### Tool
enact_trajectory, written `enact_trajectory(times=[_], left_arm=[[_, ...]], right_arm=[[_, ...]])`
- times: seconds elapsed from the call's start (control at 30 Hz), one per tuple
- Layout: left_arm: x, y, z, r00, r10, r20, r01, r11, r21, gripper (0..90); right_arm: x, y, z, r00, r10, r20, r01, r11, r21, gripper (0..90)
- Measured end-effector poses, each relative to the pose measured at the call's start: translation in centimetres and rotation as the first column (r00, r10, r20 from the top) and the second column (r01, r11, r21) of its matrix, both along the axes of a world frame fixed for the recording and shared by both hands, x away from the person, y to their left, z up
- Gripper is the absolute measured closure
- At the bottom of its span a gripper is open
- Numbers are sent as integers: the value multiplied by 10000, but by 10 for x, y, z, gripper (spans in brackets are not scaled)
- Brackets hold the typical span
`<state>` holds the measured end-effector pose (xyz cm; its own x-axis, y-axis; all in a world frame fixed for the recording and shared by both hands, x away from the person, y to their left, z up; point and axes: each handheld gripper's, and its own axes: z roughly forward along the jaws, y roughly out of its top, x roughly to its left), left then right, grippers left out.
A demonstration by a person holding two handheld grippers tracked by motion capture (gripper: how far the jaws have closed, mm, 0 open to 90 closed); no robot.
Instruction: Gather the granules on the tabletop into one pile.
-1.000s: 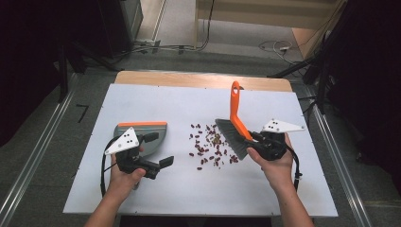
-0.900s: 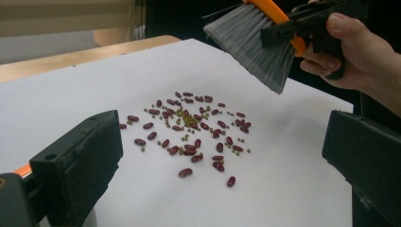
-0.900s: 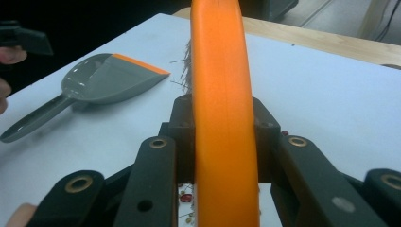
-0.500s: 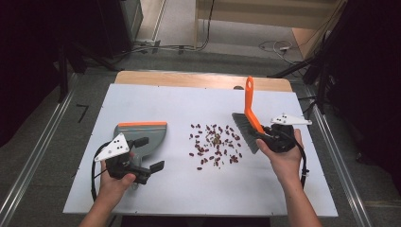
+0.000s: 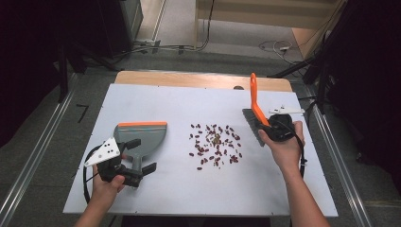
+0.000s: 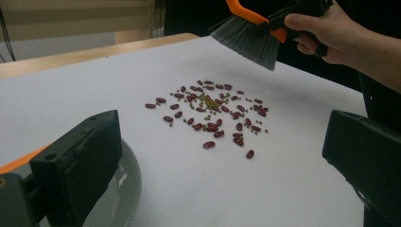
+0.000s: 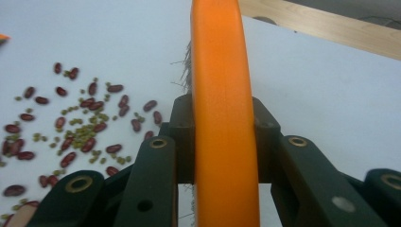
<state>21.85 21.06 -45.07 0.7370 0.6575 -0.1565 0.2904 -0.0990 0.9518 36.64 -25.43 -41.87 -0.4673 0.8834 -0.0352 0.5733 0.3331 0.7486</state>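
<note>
**Two grippers draw apart around the beans**

Two grippers work the white tabletop (image 5: 156,194), and both have shifted outward since a second ago. Nearest the person, the left gripper (image 5: 142,170) sits at the near-left part of the tabletop, farther left and nearer the person than before. In the left gripper view its jaws stand wide apart, with the grey dustpan (image 5: 141,138) low beside the left jaw; whether the pads press on the dustpan's handle I cannot tell. The dustpan lies flat, its orange-edged lip pointing away from the person, in the same spot as before.

Mid-tabletop, the scattered red and green beans (image 5: 215,145) lie between dustpan and brush, unchanged.

Farther back on the right, the right gripper (image 5: 270,130) clamps its jaws on the orange handle of the brush (image 5: 255,101). The brush has moved right and away from the beans; earlier its bristles were at the pile's edge, now they hang clear of it, with the handle standing up and away from the person.
</note>
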Motion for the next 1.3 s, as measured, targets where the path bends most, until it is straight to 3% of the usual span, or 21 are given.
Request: enact_trajectory(times=[0.13,0.27,0.4,0.63,0.9,1.07,1.3], left_arm=[[-2,4,-1,9998,164,69,-163,9998,-58,0],[-5,10,-1,9989,414,200,-413,9991,-64,0],[-7,15,-1,9980,581,256,-577,9982,-152,0],[-6,13,-3,9982,543,241,-542,9985,-19,0],[-5,13,-5,9985,522,168,-522,9986,-2,0],[-5,13,-5,9986,504,150,-504,9987,8,0],[-5,12,-5,9989,431,162,-432,9991,45,0]], right_arm=[[8,3,-4,9996,-280,-99,274,9980,-569,684],[16,2,-10,9973,-681,-267,661,9954,-698,684],[21,5,-17,9941,-1071,-191,1037,9861,-1298,684],[25,24,-32,9943,-964,-456,834,9694,-2311,684],[25,42,-41,9945,-761,-723,585,9736,-2206,687],[18,50,-41,9952,-513,-835,341,9800,-1959,688],[7,62,-42,9969,-139,-774,-14,9811,-1937,688]])
